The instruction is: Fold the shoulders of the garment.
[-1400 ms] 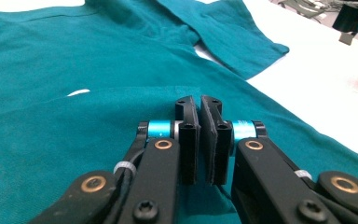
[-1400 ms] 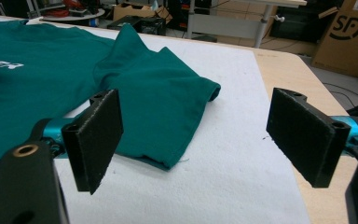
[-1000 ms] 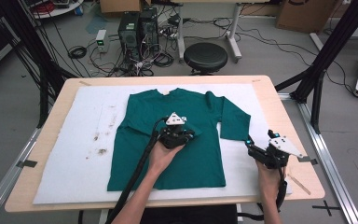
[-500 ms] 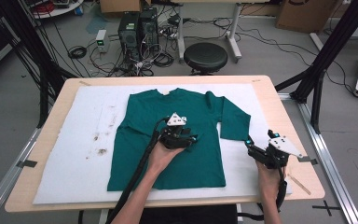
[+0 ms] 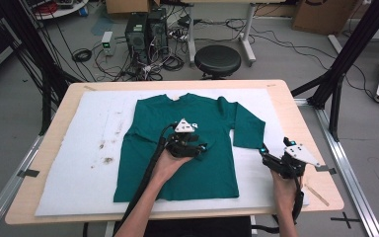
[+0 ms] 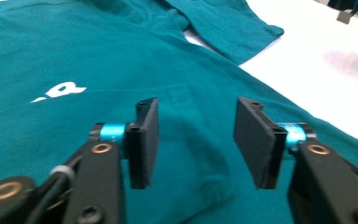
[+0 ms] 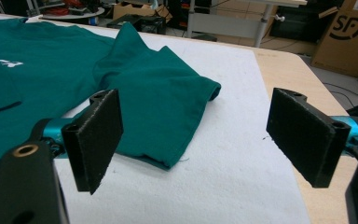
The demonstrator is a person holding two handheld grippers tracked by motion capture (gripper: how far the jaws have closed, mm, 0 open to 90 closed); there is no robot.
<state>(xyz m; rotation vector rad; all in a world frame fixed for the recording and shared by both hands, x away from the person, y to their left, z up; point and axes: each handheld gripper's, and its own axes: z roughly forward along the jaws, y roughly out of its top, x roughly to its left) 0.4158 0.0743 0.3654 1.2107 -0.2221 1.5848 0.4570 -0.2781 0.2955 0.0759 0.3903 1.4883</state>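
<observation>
**Green shirt spread flat, both claws parted**

Nearest the front edge of the tabletop (image 5: 296,106), two forearms are seen coming in from below. The right claw (image 5: 266,157) is held over the white mat (image 5: 79,168) near the tabletop's right edge, just beside the shirt's sleeve (image 7: 168,107); its jaws are spread wide and nothing is gripped between them. The sleeve's cuff is seen lying flat on the mat ahead of its pads.

The left claw (image 6: 196,140) is held low over the middle of the green shirt (image 5: 177,148). Its jaws have just been opening and are now parted to a middling gap, with a raised fold of the cloth lying between them, free of the pads (image 6: 144,140).

The shirt is laid out flat on the mat at the tabletop's centre, its collar pointed at the far edge. Brown stains (image 5: 106,153) are seen on the mat to the shirt's left.
</observation>
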